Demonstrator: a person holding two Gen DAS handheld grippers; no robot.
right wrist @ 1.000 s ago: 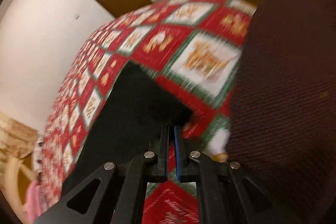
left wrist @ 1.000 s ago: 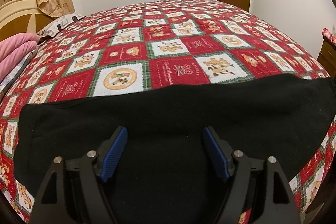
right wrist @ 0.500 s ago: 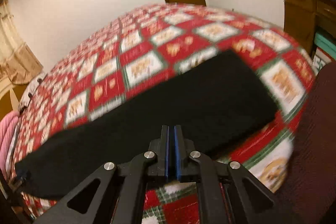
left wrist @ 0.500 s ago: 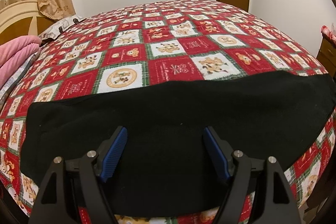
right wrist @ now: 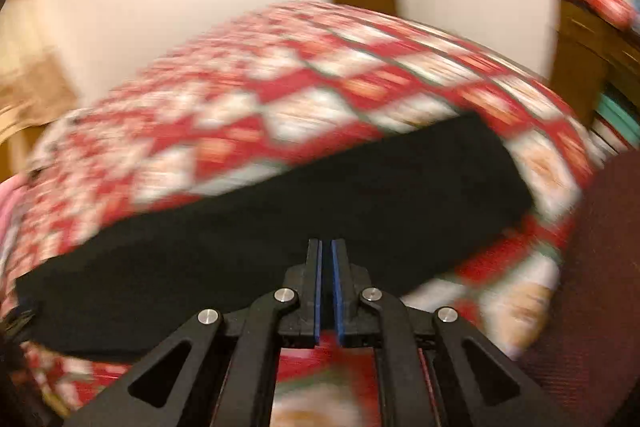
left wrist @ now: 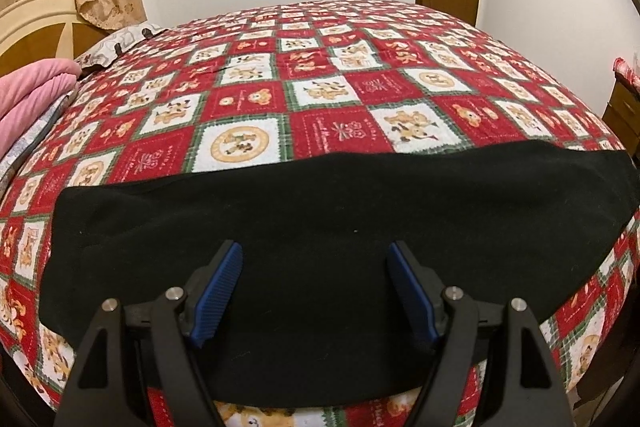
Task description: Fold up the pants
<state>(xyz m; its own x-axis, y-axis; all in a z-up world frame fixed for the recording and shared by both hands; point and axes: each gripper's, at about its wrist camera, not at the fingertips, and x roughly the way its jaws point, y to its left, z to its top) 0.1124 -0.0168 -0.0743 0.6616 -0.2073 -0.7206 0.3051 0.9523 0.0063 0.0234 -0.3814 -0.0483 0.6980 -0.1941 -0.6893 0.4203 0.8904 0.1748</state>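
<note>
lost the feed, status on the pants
Left hand-held gripper open over black pants. Right hand-held gripper shut, empty. Pants flat on bed, nothing blocking.

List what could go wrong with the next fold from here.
1. The right gripper is shut with nothing between its fingers; unless it opens, it will likely only push the black pants.
2. The pants lie near the bed edge, so a tug may slide them off.
3. The right view is blurred; aim may be off.

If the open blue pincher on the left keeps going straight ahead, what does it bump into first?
Most likely the black pants: the left gripper points down at them, jaws open and empty, with nothing in between.
</note>
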